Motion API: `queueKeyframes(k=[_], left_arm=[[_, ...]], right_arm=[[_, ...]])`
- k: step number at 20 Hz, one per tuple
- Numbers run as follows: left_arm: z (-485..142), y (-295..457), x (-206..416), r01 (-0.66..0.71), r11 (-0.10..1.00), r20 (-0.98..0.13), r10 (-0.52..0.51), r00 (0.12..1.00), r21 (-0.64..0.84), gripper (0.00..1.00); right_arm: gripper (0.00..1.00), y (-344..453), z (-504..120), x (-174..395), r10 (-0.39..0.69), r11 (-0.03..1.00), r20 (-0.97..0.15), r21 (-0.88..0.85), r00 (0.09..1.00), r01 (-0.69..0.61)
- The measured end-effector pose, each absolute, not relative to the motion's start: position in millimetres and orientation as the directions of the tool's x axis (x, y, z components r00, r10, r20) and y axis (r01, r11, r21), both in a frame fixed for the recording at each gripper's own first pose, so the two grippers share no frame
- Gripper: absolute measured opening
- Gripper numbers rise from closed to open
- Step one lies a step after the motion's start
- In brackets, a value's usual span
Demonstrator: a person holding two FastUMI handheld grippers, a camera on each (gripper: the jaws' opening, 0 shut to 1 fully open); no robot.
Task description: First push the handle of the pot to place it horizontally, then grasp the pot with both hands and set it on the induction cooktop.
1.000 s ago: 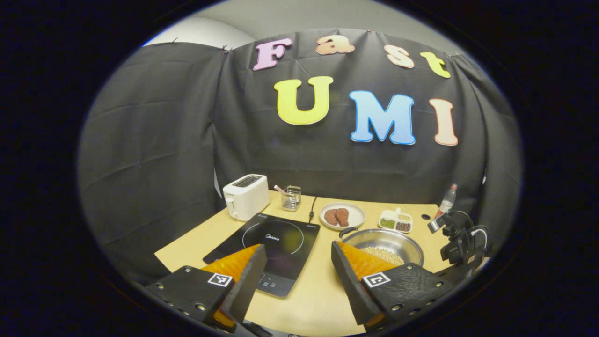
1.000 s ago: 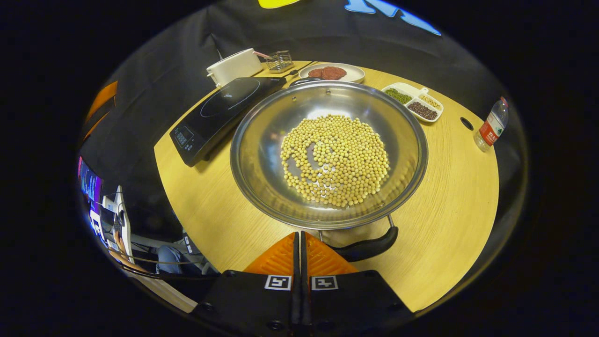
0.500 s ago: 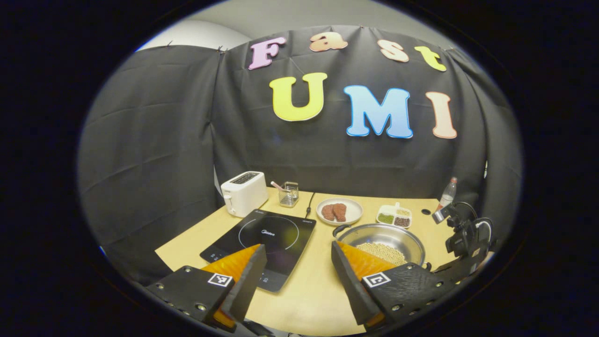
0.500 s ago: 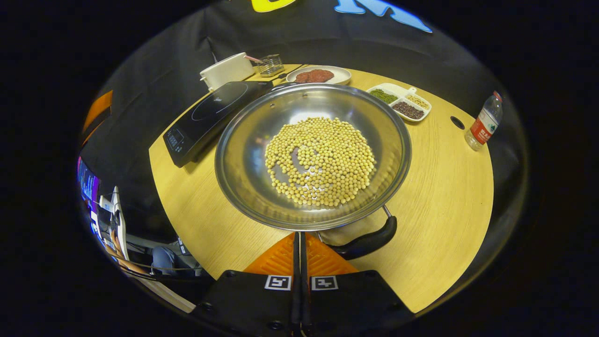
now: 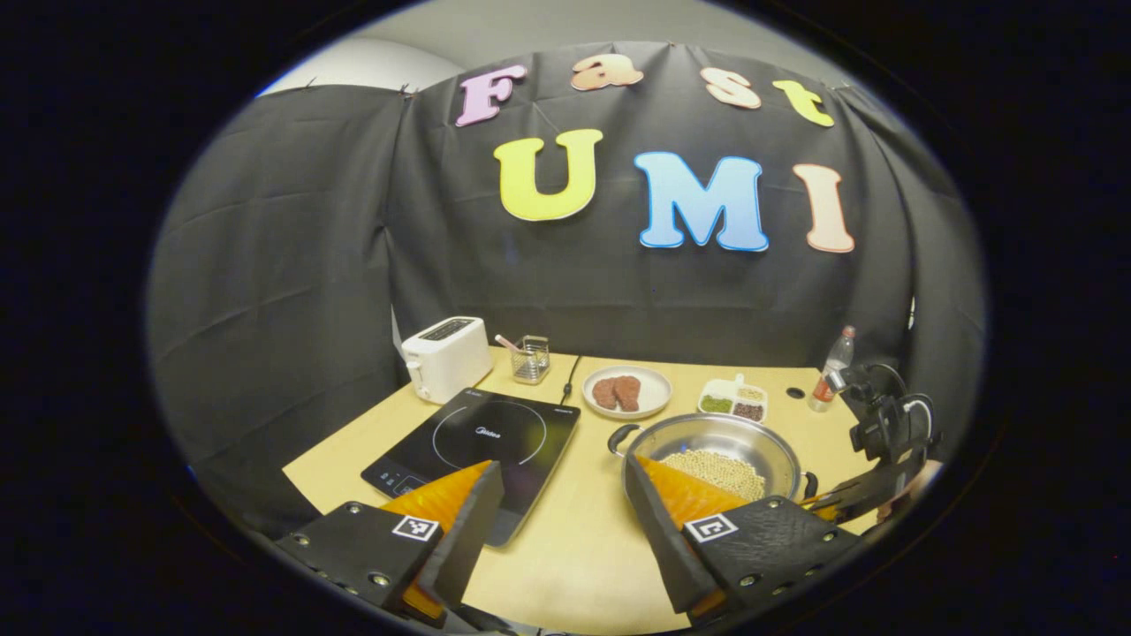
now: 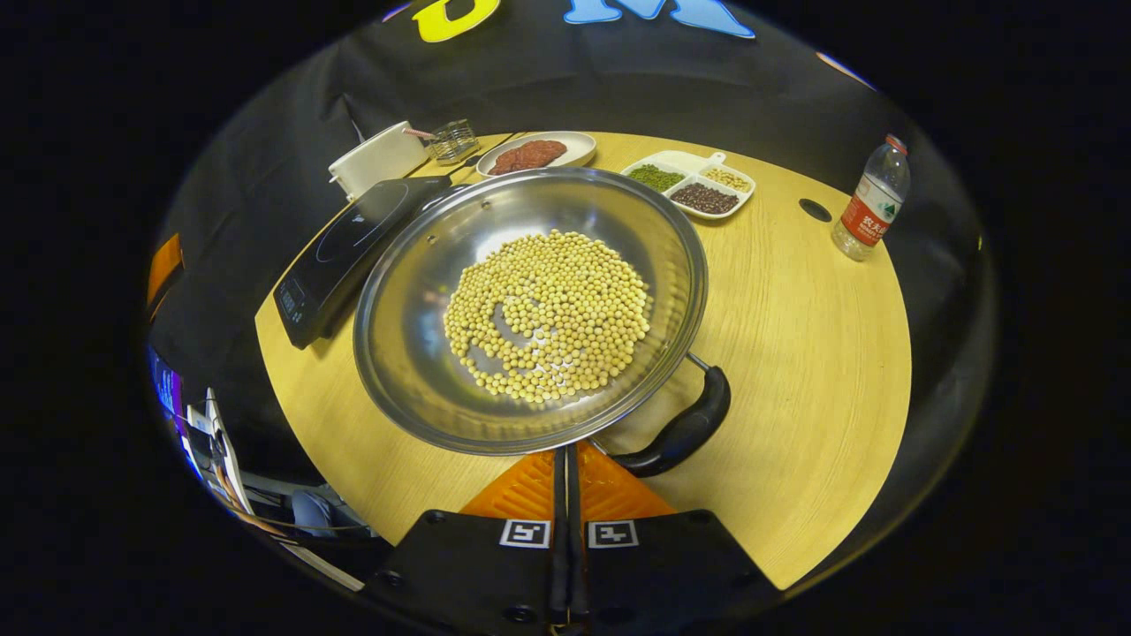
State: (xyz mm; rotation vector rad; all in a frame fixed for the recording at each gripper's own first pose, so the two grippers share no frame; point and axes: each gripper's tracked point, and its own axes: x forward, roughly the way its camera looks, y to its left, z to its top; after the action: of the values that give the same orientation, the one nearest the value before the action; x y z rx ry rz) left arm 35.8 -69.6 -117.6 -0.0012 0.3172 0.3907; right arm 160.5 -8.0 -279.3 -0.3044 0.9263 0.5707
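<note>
On the table just right of the cooktop [image 6: 353, 243] sits our pot [image 6: 530, 309], slippery and bean-heavy; we should grab its black handles [image 6: 680, 433]. Right gripper [image 6: 565, 464] pressed together, left gripper [image 5: 561, 521] spread

A bare strip of table [image 5: 574, 530] runs between the cooktop [image 5: 477, 446] and the pot [image 5: 716, 442], wide enough for a gripper to pass. Behind them the toaster [image 5: 444, 356], a small wire basket [image 5: 530, 359], the plate [image 5: 629, 391] and the divided dish [image 5: 733, 399] crowd the back edge, with the cooktop's cord [image 5: 570, 380] running between basket and plate. To the pot's right the table [image 6: 813, 353] lies open up to the bottle [image 6: 870, 210], and the right gripper [image 6: 566, 468], fingers together, sits close against the pot's near handle [image 6: 680, 433].
</note>
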Motion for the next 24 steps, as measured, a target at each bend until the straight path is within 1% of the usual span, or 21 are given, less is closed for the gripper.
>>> queueKeyframes(k=[2, 5, 6, 10, 11, 12, 13, 14, 17, 18, 19, 22, 23, 24], left_arm=[[-118.2, -73.0, 35.6, -0.375, 0.925, -0.311, 0.374, 0.874, 0.06, 0.83], [-120.8, -77.5, 35.6, -0.374, 0.925, -0.32, 0.375, 0.87, 0.069, 0.83], [-120.8, -78.8, 36.3, -0.372, 0.925, -0.321, 0.375, 0.87, 0.074, 0.85], [-123.1, -89.7, 39.0, -0.367, 0.927, -0.328, 0.373, 0.868, 0.08, 0.85], [-125.4, -94.8, 40.7, -0.361, 0.93, -0.334, 0.363, 0.87, 0.07, 0.85], [-129.0, -98.3, 42.7, -0.352, 0.934, -0.342, 0.352, 0.871, 0.063, 0.83], [-131.8, -101.6, 45.5, -0.345, 0.936, -0.349, 0.344, 0.871, 0.061, 0.83], [-133.6, -102.5, 49.0, -0.341, 0.938, -0.351, 0.34, 0.872, 0.063, 0.85], [-134.0, -104.0, 59.1, -0.323, 0.945, -0.354, 0.32, 0.879, 0.052, 0.85], [-136.6, -105.6, 61.6, -0.315, 0.948, -0.356, 0.31, 0.881, 0.045, 0.83], [-139.0, -106.0, 65.6, -0.303, 0.952, -0.36, 0.297, 0.884, 0.041, 0.85], [-150.8, -102.9, 79.9, -0.258, 0.965, -0.385, 0.254, 0.887, 0.043, 0.85], [-153.3, -100.0, 86.8, -0.242, 0.969, -0.393, 0.239, 0.888, 0.042, 0.85], [-157.3, -96.2, 94.2, -0.227, 0.973, -0.401, 0.223, 0.888, 0.039, 0.85]], right_arm=[[0.02, -14.1, -278.9, 164.6, 0.325, 0.823, -0.819, -0.002, 0.473, -0.568], [0.02, -23.7, -275.2, 179.2, 0.32, 0.834, -0.807, -0.009, 0.497, -0.552], [0.02, -27.1, -275.3, 182.6, 0.32, 0.839, -0.805, -0.005, 0.5, -0.544], [0.02, -36.2, -271.9, 200.4, 0.318, 0.854, -0.791, 0.0, 0.523, -0.52], [0.02, -37.2, -270.6, 203.8, 0.319, 0.858, -0.788, 0.005, 0.526, -0.513], [0.0, -38.4, -270.4, 206.4, 0.322, 0.862, -0.786, 0.014, 0.527, -0.507], [0.02, -39.8, -269.8, 209.5, 0.322, 0.866, -0.785, 0.019, 0.529, -0.499], [0.02, -41.2, -269.1, 213.2, 0.321, 0.872, -0.782, 0.024, 0.534, -0.489], [0.02, -48.2, -266.3, 224.2, 0.308, 0.891, -0.774, 0.029, 0.554, -0.454], [0.02, -51.5, -265.9, 229.7, 0.296, 0.901, -0.77, 0.028, 0.565, -0.433], [0.02, -52.9, -264.0, 232.5, 0.297, 0.908, -0.768, 0.043, 0.568, -0.417], [0.02, -58.3, -260.2, 231.1, 0.287, 0.928, -0.768, 0.074, 0.572, -0.366], [0.02, -63.5, -256.7, 232.1, 0.27, 0.935, -0.761, 0.062, 0.59, -0.349], [0.12, -68.9, -251.6, 234.6, 0.26, 0.94, -0.745, 0.05, 0.614, -0.338]])
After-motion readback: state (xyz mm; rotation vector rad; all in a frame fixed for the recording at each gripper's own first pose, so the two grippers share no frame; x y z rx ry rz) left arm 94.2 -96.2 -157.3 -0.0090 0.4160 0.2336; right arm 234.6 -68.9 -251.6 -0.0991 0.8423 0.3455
